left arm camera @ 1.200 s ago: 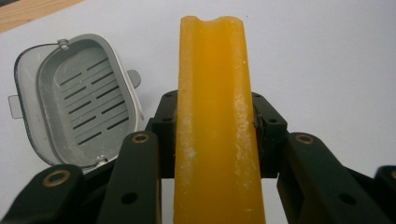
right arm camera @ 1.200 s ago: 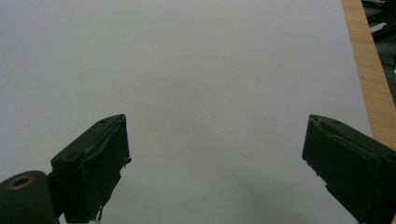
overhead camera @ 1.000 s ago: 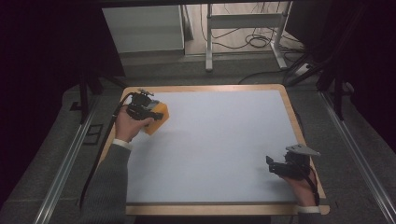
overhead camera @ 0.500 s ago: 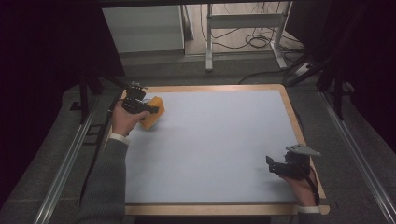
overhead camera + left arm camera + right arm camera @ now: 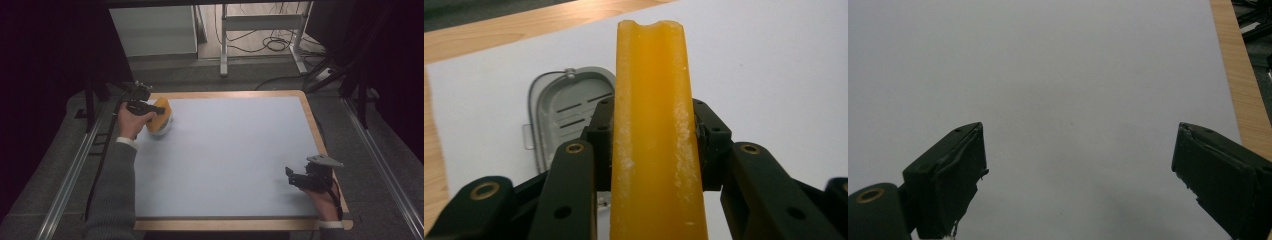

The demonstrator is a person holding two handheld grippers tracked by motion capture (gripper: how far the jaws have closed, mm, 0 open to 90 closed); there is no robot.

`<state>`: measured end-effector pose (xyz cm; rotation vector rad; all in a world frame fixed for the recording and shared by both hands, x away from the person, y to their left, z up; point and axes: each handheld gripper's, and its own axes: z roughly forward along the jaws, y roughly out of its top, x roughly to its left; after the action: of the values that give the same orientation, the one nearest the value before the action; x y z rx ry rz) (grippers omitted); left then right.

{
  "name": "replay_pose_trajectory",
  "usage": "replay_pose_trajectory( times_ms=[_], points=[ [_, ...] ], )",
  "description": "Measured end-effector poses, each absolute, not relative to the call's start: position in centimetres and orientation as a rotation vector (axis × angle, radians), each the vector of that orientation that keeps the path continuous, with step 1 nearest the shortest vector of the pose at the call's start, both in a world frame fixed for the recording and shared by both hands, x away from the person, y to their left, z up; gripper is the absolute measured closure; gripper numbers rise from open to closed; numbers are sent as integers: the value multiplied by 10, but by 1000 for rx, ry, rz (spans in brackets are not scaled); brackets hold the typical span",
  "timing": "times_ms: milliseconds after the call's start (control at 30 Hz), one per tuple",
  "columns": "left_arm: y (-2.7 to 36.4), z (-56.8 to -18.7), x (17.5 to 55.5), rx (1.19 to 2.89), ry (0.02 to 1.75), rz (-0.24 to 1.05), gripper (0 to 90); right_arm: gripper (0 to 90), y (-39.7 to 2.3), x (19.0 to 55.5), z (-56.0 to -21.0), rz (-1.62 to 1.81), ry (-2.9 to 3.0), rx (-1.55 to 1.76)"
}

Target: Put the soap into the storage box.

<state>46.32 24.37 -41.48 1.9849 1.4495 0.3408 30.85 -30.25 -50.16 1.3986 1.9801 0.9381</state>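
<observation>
My left gripper [image 5: 150,108] is shut on an orange-yellow bar [image 5: 160,114] at the far left of the table. In the left gripper view the bar [image 5: 651,125] stands on edge between the black jaws of the left gripper [image 5: 651,132], both pads pressed on its sides. Just past the bar, a grey oval dish with slots [image 5: 561,107] lies on the mat; in the high view this dish [image 5: 164,130] peeks out beneath the bar. Near the front right corner, my right gripper [image 5: 295,176] rests low. Its jaws stand wide apart over bare mat in the right gripper view [image 5: 1080,165].
A pale blue-grey mat [image 5: 235,155] covers a wooden board [image 5: 225,94]. Metal rails [image 5: 70,180] run along both sides of the table. A table frame [image 5: 260,22] and cables lie on the floor beyond the far edge.
My left hand has carried the orange-yellow bar toward the far left corner. The right hand has stayed where it was.
</observation>
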Motion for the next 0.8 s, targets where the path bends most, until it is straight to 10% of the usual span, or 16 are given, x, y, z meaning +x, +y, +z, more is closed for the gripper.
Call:
replay_pose_trajectory(
  times_ms=[800],
  points=[
    [250,-443,508,1904,1549,305,611,73,-306,311,-508,908,1982,1415]
  ],
)
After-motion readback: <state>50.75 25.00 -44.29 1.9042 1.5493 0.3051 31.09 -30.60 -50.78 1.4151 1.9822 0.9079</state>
